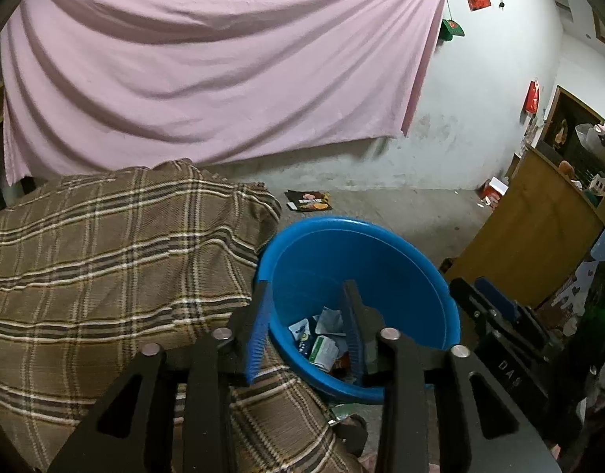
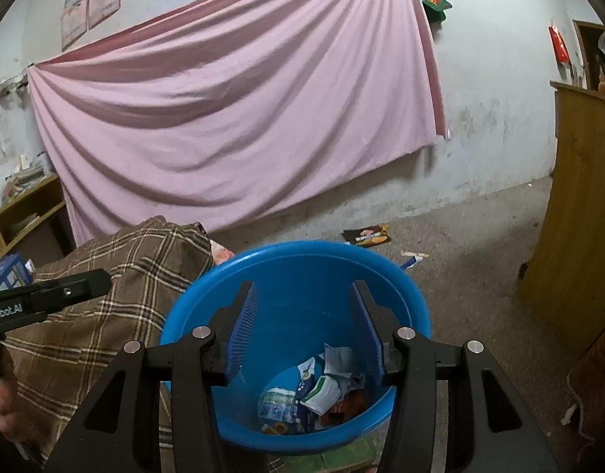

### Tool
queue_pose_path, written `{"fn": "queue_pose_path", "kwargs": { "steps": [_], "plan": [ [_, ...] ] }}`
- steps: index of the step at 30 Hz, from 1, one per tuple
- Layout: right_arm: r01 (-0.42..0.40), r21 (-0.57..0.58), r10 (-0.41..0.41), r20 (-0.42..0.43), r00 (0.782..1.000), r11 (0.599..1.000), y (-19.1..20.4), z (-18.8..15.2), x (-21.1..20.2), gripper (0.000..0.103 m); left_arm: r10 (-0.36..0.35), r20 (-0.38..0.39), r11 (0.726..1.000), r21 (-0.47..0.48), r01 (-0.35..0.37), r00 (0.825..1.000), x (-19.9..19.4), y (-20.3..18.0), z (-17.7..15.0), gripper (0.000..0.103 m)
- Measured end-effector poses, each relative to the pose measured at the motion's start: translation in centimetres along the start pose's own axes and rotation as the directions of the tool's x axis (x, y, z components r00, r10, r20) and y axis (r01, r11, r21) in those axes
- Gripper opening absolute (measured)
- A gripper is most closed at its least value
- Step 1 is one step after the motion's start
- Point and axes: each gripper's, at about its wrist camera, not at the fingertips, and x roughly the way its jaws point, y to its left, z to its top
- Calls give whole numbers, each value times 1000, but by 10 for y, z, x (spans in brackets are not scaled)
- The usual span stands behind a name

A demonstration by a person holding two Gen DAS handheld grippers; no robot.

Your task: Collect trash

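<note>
Over the blue bin (image 2: 294, 276), both the left gripper (image 1: 308, 295) and right gripper (image 2: 304, 295) hang with jaws apart and empty, wrappers (image 2: 322, 390) lying at its bottom.

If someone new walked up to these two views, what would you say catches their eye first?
Most likely the big pink sheet draped across the back wall, filling the upper half of both views. Next comes the bright blue bucket on the floor beside a brown plaid blanket, with crumpled wrappers at its bottom. Both the left gripper and right gripper hang open and empty above it.
</note>
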Motion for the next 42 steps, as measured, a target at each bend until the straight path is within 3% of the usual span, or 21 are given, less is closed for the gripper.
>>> {"fn": "queue_pose_path", "kwargs": {
  "steps": [2,7,8,10,14,22,31,42],
  "plan": [
    [7,-1,-7,22,1000,1000,2,3,-6,74,10,21,1000,-1,-10,1000,-10,4,0,47],
    [21,-6,-21,83,996,1000,8,13,-25,82,65,80,998,10,-66,995,-35,11,0,66],
    [23,-8,-22,93,995,1000,10,15,-28,84,78,91,997,11,-79,993,-40,13,-1,78],
    [21,-8,-20,100,995,1000,11,16,-31,90,102,128,995,2,-103,987,-52,16,-3,90],
    [14,-5,-13,138,990,1000,21,22,-45,103,126,192,992,-19,-125,973,-74,28,-9,95],
    [-47,-22,51,208,977,999,59,36,-81,103,164,305,986,-69,-150,938,-127,55,-22,100],
    [-75,-85,96,284,954,994,114,27,-131,103,202,400,979,-75,-188,894,-192,81,-47,101],
    [-74,-154,122,335,934,985,174,-6,-177,103,246,436,969,-88,-231,866,-253,107,-95,101]
  ]
}}
